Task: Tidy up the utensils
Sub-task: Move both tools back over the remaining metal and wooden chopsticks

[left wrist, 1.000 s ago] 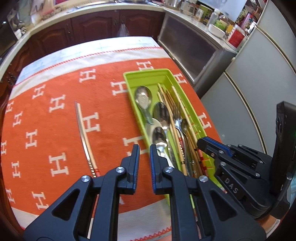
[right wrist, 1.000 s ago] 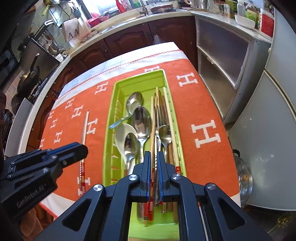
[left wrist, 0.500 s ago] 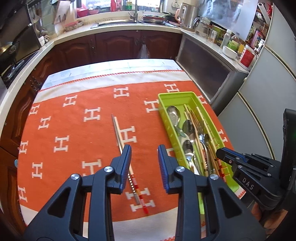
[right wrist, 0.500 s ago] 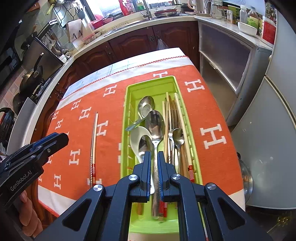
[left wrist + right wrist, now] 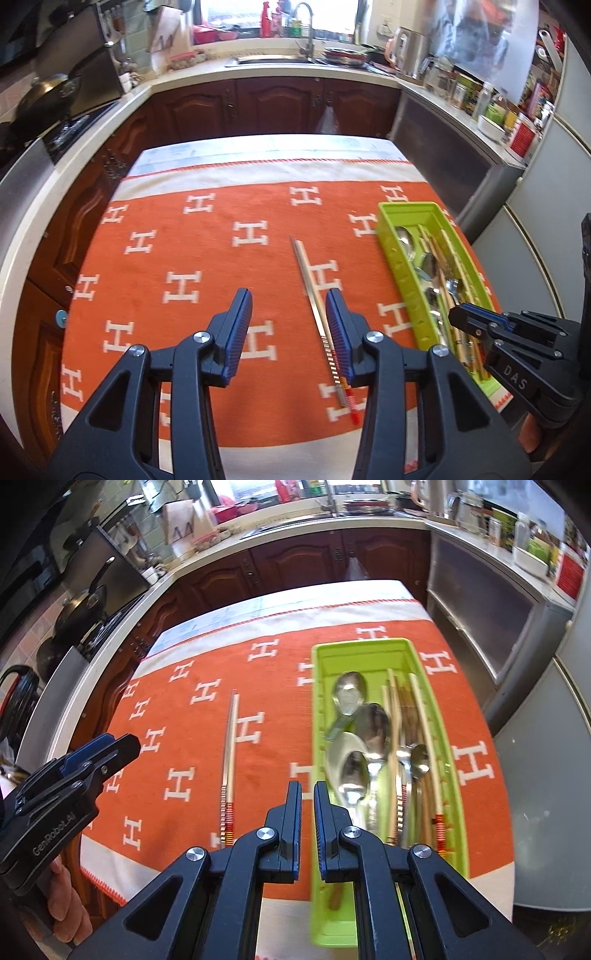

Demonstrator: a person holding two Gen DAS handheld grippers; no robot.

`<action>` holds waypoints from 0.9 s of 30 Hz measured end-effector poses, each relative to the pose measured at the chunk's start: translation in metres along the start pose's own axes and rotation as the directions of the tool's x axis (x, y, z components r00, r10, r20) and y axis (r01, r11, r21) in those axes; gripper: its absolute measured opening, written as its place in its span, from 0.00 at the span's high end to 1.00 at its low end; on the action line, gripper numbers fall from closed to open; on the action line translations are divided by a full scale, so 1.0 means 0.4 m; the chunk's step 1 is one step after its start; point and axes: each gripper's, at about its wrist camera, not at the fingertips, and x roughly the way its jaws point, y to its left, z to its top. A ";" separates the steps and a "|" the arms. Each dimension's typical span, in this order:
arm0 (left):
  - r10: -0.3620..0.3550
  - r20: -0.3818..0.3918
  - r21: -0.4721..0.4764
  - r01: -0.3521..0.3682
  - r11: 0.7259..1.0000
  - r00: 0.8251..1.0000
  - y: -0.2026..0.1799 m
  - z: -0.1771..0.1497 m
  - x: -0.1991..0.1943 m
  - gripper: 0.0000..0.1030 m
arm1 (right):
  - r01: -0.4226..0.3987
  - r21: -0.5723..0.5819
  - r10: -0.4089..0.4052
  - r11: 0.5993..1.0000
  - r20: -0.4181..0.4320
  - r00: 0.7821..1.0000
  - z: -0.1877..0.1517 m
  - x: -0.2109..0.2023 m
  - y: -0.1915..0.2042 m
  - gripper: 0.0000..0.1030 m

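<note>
The pair of chopsticks (image 5: pixel 320 317) lies alone on the orange cloth (image 5: pixel 184 258), left of the green tray (image 5: pixel 397 258) and apart from it. Its long axis runs from the near edge of the table toward the far edge, roughly parallel with the tray. The two sticks lie tight together, pale and slim, with red-banded ribbed ends nearest the person.

The left gripper (image 5: pixel 290 334) is the closer one. Its jaws stand wide apart and hold nothing; the sticks lie just inside its right-hand finger, so I'd guess a small shift to the right would centre them.

The right gripper (image 5: pixel 307 814) hovers by the tray's left wall, its jaws a narrow gap apart and empty. Spoons (image 5: pixel 364 734) and more chopsticks fill the tray.
</note>
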 end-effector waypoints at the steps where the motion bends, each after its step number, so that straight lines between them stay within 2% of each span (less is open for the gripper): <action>1: 0.009 0.004 -0.008 -0.009 1.000 1.000 0.012 0.000 0.000 0.63 | -0.006 -0.008 0.006 1.000 -0.002 1.000 0.002 0.002 0.013 0.93; 8: 0.031 0.025 -0.068 -0.029 0.997 0.999 0.105 -0.001 -0.007 0.59 | -0.042 -0.082 0.040 0.996 -0.025 0.999 0.019 0.036 0.123 0.93; 14: 0.057 0.033 -0.119 -0.053 0.992 0.998 0.190 -0.010 -0.009 0.56 | -0.076 -0.126 0.070 0.989 -0.051 0.996 0.023 0.078 0.192 0.85; 18: 0.074 0.029 -0.132 -0.070 0.989 0.997 0.231 -0.021 0.001 0.55 | -0.102 -0.132 0.093 0.986 -0.076 0.993 0.027 0.121 0.217 0.85; 27: 0.078 -0.046 -0.124 -0.083 0.989 0.996 0.259 -0.048 0.081 0.55 | -0.107 -0.114 0.089 0.988 -0.152 0.984 0.025 0.252 0.207 0.85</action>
